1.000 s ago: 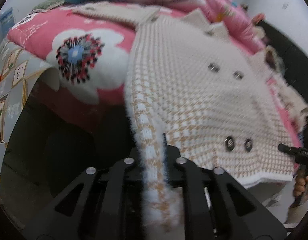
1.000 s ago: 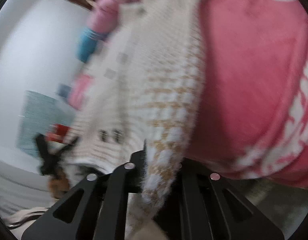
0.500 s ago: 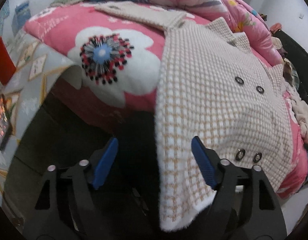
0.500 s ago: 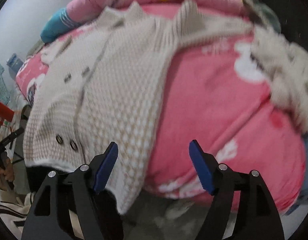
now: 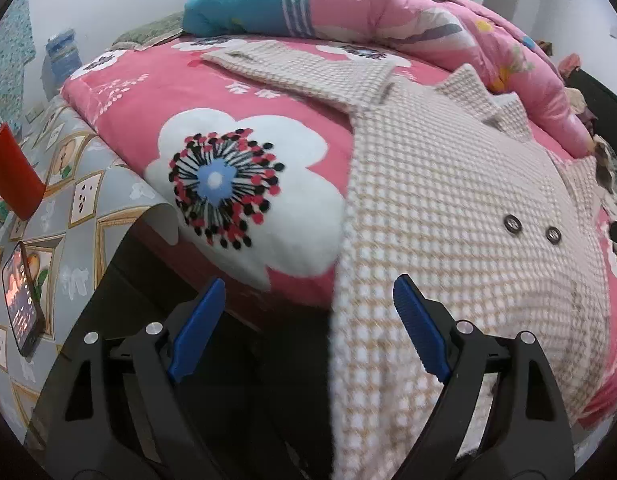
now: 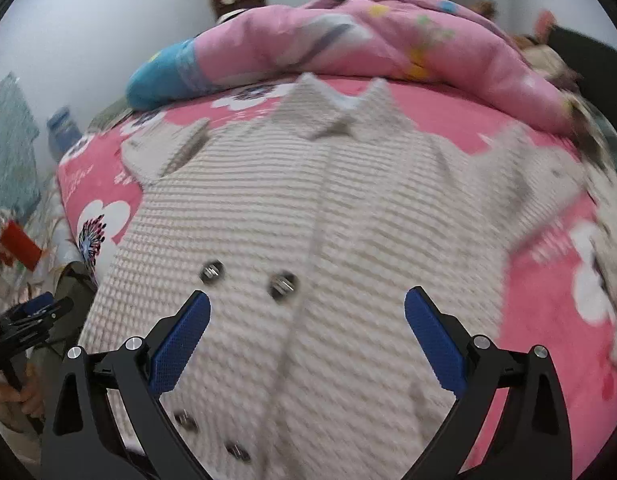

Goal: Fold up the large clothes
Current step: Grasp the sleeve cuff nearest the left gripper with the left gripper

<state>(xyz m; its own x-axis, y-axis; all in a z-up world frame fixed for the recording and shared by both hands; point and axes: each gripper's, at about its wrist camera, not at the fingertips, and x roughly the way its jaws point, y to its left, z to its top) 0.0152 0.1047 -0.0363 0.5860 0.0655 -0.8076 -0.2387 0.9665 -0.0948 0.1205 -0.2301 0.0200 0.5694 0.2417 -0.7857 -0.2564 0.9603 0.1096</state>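
A cream and tan checked knit coat with dark metal buttons lies face up on a pink flowered bedspread. One sleeve stretches out to the left, and the hem hangs over the bed's near edge. My left gripper hovers at that edge with its jaws opening. The coat's left border hangs loose between the blue pads, touching neither. My right gripper is above the coat's buttoned middle, jaws also opening, nothing gripped. In the right wrist view the left gripper shows at far left, held by a hand.
A rolled pink and blue quilt runs along the back of the bed. At left a grey patterned cloth carries a lit phone and a red object. Below the bed edge is a dark gap.
Both grippers were shut on the coat's hem and have let go and opened wide. The left drew back a little. The right rose and swung over the coat's middle.
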